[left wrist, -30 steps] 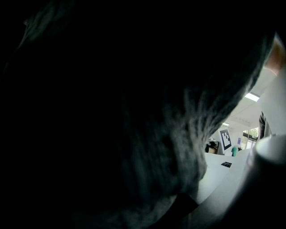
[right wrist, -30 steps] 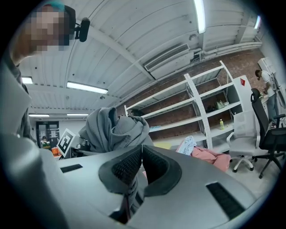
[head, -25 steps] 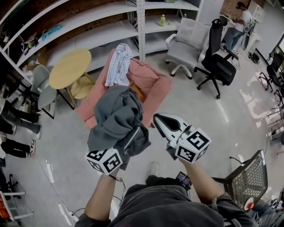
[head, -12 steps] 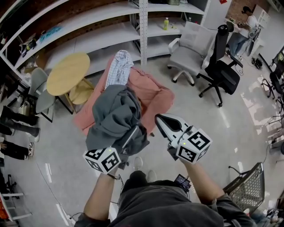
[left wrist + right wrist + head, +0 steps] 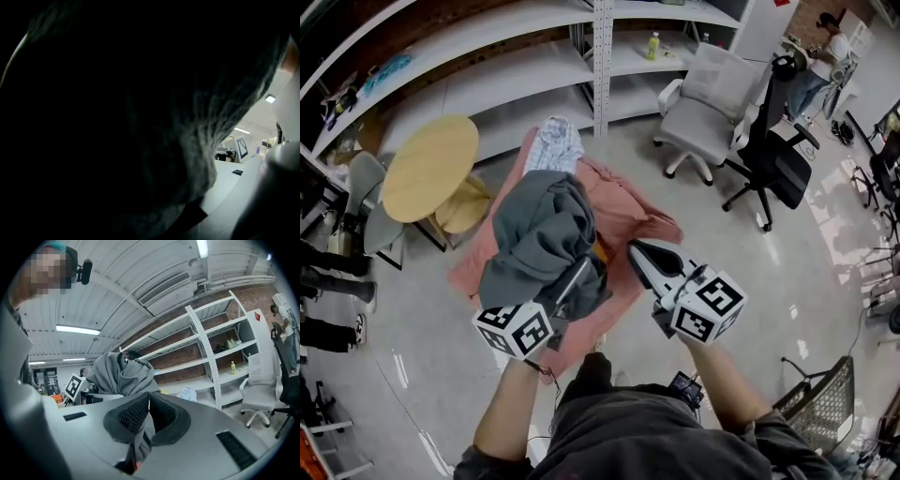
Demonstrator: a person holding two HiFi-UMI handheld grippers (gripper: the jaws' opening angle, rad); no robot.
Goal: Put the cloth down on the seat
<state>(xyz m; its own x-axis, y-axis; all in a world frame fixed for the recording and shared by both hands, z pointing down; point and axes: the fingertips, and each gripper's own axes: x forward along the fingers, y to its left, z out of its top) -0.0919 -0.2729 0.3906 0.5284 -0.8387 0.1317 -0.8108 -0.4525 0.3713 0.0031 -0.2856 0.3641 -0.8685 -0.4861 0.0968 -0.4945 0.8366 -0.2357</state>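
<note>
Closer now, the pink upholstered armchair has slid in under both grippers on the head view. The left gripper clamps the bunched grey cloth high above its seat, ready to lower. Left gripper view: cloth smothers the lens. Right gripper view: right gripper pinched together, empty, spare.

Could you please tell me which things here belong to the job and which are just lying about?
Job in hand: grey cloth, gripped by the left gripper; pink seat.

Lying about: checked cloth on the seat's back; round table; white chair; black chair; bottle on the shelf. The right gripper is shut and empty.
</note>
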